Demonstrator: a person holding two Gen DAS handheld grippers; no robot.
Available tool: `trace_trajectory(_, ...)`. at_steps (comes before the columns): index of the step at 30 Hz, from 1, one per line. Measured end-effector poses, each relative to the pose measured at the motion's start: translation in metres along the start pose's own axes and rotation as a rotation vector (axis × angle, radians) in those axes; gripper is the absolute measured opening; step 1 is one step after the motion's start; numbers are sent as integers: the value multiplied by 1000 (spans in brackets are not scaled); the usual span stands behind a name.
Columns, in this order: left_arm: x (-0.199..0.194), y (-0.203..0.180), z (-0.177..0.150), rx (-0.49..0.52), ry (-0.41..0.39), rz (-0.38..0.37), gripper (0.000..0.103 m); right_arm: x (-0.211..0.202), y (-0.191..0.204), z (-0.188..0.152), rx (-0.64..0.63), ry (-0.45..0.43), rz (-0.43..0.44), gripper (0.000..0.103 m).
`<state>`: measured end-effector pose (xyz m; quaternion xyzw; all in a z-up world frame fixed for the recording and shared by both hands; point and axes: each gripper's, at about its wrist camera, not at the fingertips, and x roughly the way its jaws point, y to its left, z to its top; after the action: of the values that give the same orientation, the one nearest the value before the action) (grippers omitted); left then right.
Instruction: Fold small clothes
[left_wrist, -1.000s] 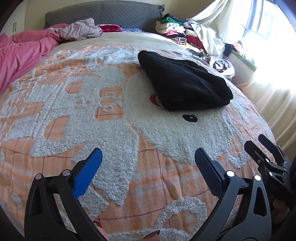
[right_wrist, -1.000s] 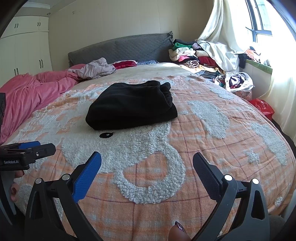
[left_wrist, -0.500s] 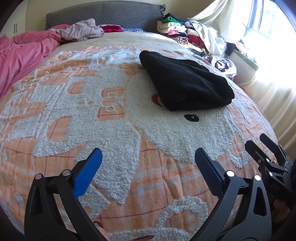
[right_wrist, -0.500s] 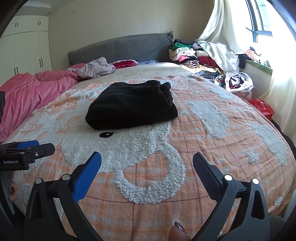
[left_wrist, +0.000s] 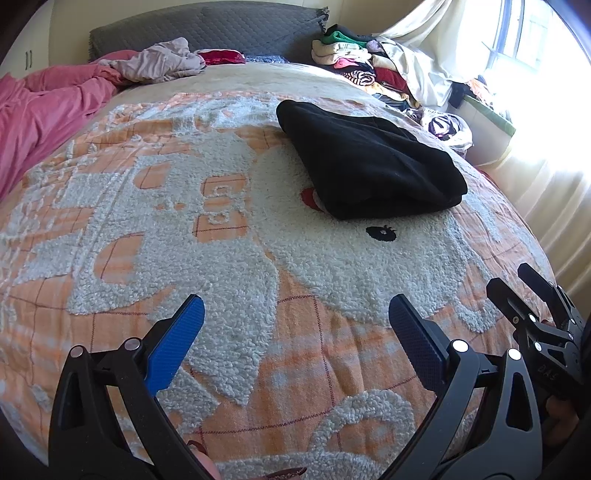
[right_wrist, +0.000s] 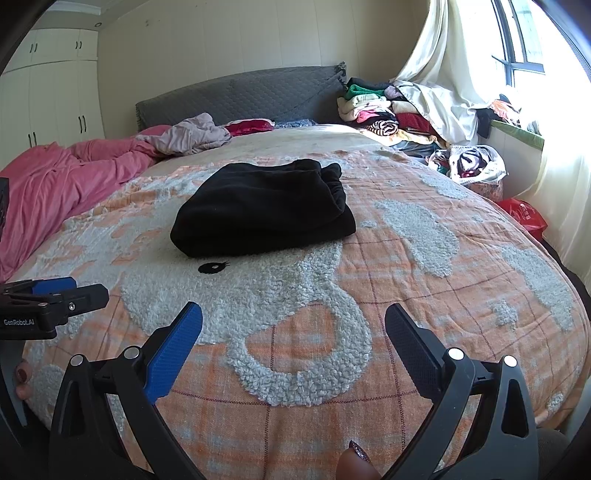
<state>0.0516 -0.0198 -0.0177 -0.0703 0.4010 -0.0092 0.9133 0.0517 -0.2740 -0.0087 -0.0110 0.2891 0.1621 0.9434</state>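
A folded black garment (left_wrist: 369, 166) (right_wrist: 264, 212) lies flat on the orange-and-white fleece bed cover (left_wrist: 229, 266) (right_wrist: 388, 295), far ahead of both grippers. My left gripper (left_wrist: 295, 317) hovers open over the near part of the cover, nothing between its blue pads. My right gripper (right_wrist: 293, 325) is open too, likewise empty, and also shows at the right edge of the left wrist view (left_wrist: 532, 295). The left gripper's tips appear at the left edge of the right wrist view (right_wrist: 55, 293).
A pink duvet (right_wrist: 55, 177) covers the left side of the bed. A crumpled mauve garment (right_wrist: 188, 138) and a red one (right_wrist: 247, 127) lie by the grey headboard (right_wrist: 236, 96). Piled clothes (right_wrist: 380, 110), a bag (right_wrist: 469, 162) and curtains (right_wrist: 436, 74) fill the right.
Both grippers stay open and empty. The left wrist view has tilted slightly, so the black garment sits a little higher and further right; the right wrist view is nearly unchanged.
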Motion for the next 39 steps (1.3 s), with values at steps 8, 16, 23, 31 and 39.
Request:
trace_trajectory(8,-1,-1,0,3,1,5,94,0,0,0,1,-1,-1,99)
trace_trajectory(16,-3,-1,0,7,-4,10,94,0,-1,0,0,0,-2,99)
trace_trajectory(23,-4,0,0,7,-4,10,94,-1,-1,0,-1,1,-2,99)
trace_trajectory(31,-4,-1,0,9,-6,19,94,-1,-1,0,0,2,-3,99)
trace_trajectory(39,-3,-5,-2,29,1,32,94,-1,-1,0,1,2,-6,99)
